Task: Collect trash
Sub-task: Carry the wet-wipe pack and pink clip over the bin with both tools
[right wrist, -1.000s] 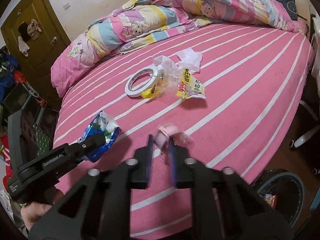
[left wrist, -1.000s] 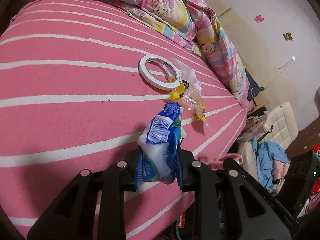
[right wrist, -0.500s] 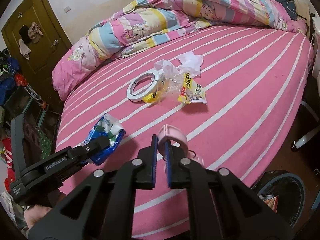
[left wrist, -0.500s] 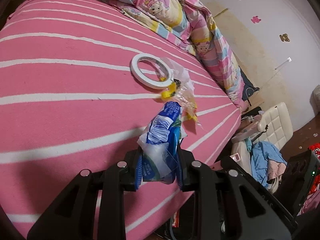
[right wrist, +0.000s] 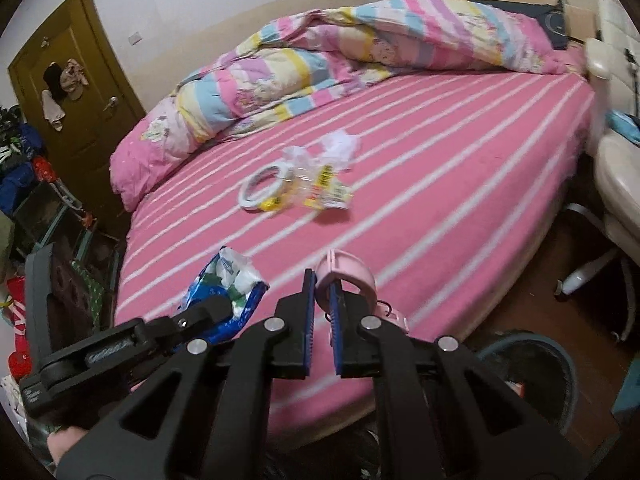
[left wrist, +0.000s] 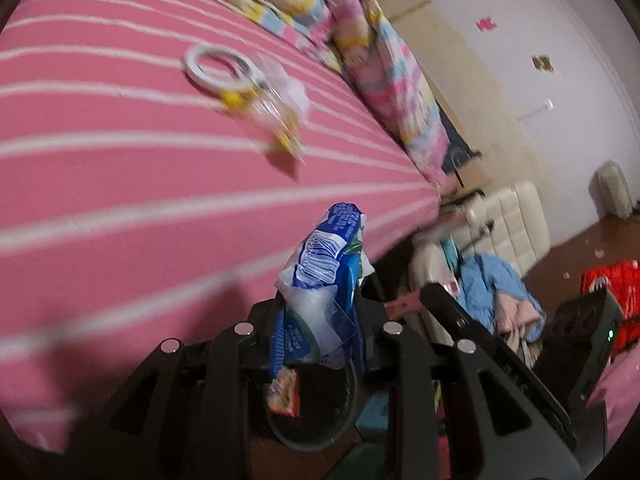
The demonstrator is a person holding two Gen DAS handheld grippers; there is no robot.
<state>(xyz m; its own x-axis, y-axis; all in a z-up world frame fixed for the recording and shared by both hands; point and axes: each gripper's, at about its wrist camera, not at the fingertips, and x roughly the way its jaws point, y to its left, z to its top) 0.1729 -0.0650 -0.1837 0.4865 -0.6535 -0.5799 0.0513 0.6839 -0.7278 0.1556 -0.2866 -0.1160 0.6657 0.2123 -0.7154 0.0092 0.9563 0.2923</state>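
Note:
My left gripper [left wrist: 318,316] is shut on a crumpled blue and white wrapper [left wrist: 326,256], held off the bed's edge above a dark round bin [left wrist: 312,408]. The wrapper also shows in the right wrist view [right wrist: 224,284]. My right gripper [right wrist: 322,300] is shut on a pink plastic ring-shaped piece [right wrist: 348,272], held over the bed's front edge. On the pink striped bed [right wrist: 440,184] lie a white tape roll [right wrist: 260,188], clear plastic bags with a yellow wrapper [right wrist: 320,192] and a white tissue [right wrist: 340,144].
A rolled striped quilt [right wrist: 320,64] lies along the back of the bed. A dark bin [right wrist: 532,380] stands on the floor by the bed's front. A cream chair [left wrist: 504,220] with clothes stands to the right. A brown door [right wrist: 76,92] is at the left.
Both grippers have pulled back from the bed with their loads. The left one now hangs past the bed's edge over the bin; the trash pile looks farther away.

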